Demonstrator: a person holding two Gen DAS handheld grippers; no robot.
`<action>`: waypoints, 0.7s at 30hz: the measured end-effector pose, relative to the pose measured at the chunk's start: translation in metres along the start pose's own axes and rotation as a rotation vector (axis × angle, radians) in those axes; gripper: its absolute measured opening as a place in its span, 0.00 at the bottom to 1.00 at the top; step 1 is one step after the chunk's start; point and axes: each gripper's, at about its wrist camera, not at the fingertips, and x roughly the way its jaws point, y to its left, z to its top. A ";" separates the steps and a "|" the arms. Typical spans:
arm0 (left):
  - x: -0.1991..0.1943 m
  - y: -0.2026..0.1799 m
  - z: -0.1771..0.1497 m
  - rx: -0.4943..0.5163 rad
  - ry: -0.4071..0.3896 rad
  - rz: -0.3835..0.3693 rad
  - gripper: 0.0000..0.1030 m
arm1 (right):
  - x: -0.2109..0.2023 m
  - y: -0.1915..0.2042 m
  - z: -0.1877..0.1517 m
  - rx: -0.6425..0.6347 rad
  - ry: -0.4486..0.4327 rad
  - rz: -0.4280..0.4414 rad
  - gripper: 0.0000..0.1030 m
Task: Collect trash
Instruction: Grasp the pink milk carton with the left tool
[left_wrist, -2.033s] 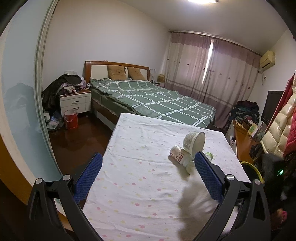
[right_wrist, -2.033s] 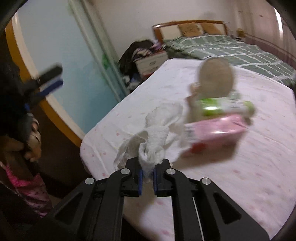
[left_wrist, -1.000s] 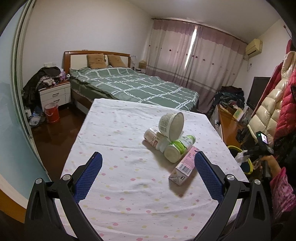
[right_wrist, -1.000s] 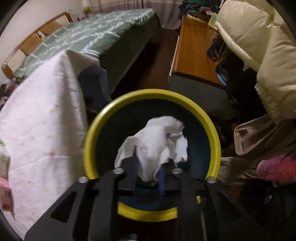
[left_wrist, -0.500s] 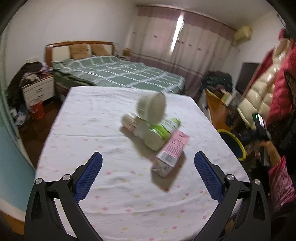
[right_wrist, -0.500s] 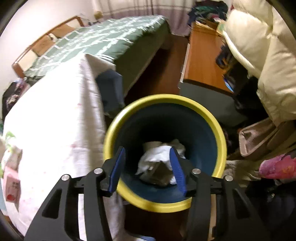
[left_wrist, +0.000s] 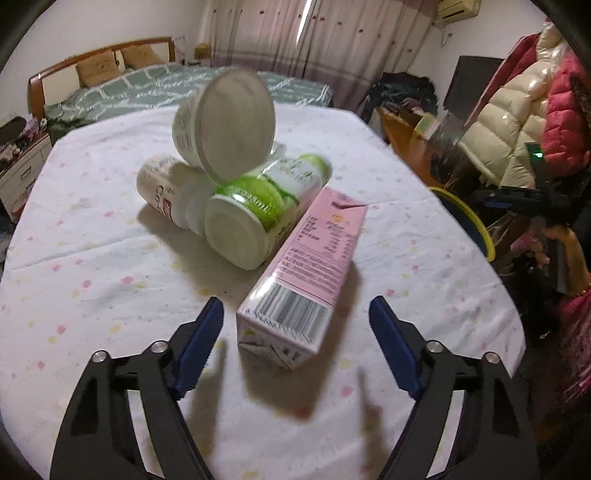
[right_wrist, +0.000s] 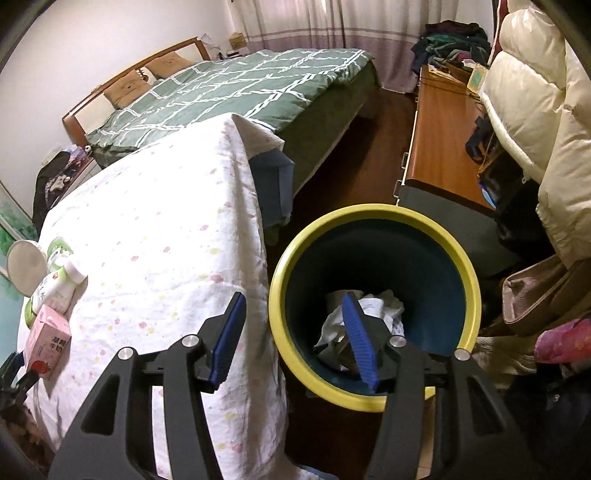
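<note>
A pink milk carton (left_wrist: 306, 273) lies on the dotted white tablecloth (left_wrist: 92, 258). My left gripper (left_wrist: 295, 332) is open, its blue pads on either side of the carton's near end, not touching it. Behind the carton lie a green-labelled bottle (left_wrist: 266, 206), a white bottle with red print (left_wrist: 166, 192) and a white cup (left_wrist: 225, 125) on its side on top of them. My right gripper (right_wrist: 295, 332) is open and empty above the yellow-rimmed blue bin (right_wrist: 373, 295), which holds white crumpled tissue (right_wrist: 376, 310). The carton (right_wrist: 48, 339) and bottles (right_wrist: 51, 280) also show in the right wrist view.
The bin (left_wrist: 465, 218) stands on the floor beside the table's right edge. A bed with a green quilt (right_wrist: 240, 85) lies behind the table. A wooden desk (right_wrist: 443, 140) and puffy coats (right_wrist: 535, 110) are to the right. A blue stool (right_wrist: 273, 177) sits under the table's far corner.
My right gripper opened and dropped the tissue into the bin, then drew back slightly. My left gripper moved forward and down to straddle the pink carton's near end.
</note>
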 end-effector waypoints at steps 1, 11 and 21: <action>0.004 -0.001 0.000 0.005 0.006 -0.004 0.67 | 0.001 -0.001 -0.001 -0.001 0.002 0.003 0.50; 0.011 -0.027 0.002 0.049 0.053 0.024 0.44 | -0.004 -0.009 -0.008 -0.019 -0.011 0.025 0.51; 0.032 -0.037 0.029 0.094 0.065 0.043 0.57 | 0.009 -0.012 -0.017 -0.004 0.002 0.035 0.53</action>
